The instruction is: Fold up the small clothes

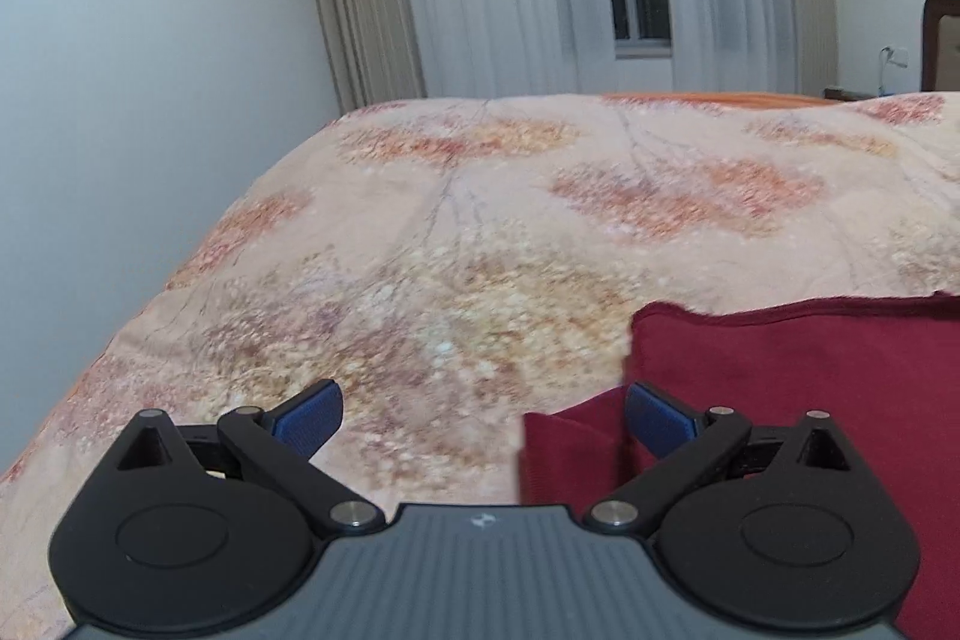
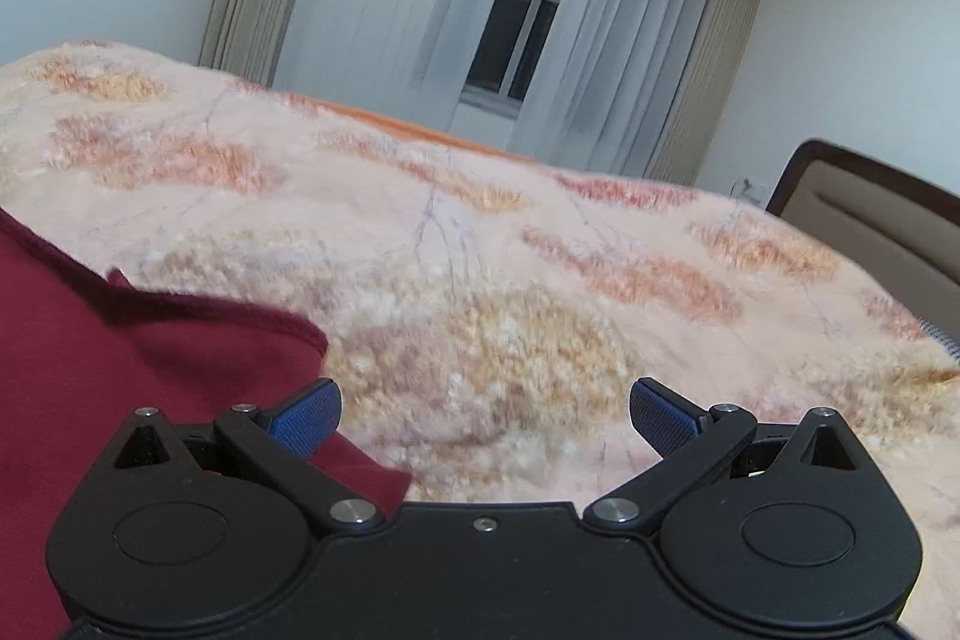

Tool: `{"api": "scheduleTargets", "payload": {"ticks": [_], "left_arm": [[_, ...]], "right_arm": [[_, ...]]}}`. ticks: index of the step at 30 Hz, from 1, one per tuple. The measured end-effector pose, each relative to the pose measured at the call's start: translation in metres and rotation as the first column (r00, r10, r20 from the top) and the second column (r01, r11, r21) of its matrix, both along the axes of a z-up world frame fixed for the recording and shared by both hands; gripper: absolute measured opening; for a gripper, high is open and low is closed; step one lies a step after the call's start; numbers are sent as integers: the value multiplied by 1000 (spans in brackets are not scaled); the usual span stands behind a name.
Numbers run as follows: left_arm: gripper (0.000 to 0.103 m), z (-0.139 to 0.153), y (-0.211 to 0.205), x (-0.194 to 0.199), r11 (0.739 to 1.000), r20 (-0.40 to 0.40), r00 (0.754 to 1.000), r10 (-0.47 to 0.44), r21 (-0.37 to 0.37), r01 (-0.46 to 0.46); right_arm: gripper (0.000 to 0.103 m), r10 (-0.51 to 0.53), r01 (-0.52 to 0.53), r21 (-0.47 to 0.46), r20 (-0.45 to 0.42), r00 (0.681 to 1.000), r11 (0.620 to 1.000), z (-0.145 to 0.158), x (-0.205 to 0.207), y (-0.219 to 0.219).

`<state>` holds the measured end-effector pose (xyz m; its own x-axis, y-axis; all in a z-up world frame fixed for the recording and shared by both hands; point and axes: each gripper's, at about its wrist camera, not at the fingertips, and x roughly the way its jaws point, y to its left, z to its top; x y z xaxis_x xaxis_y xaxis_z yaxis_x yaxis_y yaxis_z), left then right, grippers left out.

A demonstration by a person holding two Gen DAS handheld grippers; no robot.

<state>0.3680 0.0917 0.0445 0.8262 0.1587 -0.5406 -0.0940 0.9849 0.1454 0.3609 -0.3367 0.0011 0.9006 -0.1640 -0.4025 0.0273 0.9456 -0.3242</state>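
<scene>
Between the pads: left tongs [image 1: 483, 415] and right tongs [image 2: 485, 415] both spread wide, gripping nothing.
Garment: dark red cloth [image 1: 810, 388] flat on the bed [image 1: 420, 250], lying between both tongs.
Risk: pinching the patterned bedspread along with the hem, probably dragging it into the fold.

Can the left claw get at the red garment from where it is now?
Probably yes: the left claw is open, the red garment lies right beside it on the bedspread, nothing between them.

dark red garment [image 1: 798, 388], seemingly part-folded, on bed
</scene>
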Motion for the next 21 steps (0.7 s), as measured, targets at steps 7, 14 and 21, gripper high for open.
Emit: {"api": "scheduleTargets", "payload": {"ticks": [7, 14, 21], "left_arm": [[103, 5, -50, -8, 997, 41, 996, -82, 9, 82], [103, -47, -56, 8, 998, -75, 997, -24, 51, 28], [103, -56, -31, 7, 993, -81, 996, -24, -115, 15]], "right_arm": [[102, 229, -230, -16, -46, 972, 973, 23, -3, 73], [102, 285, -294, -49, -137, 949, 954, -2, 34, 138], [102, 221, -229, -18, -197, 955, 973, -41, 63, 136]]}}
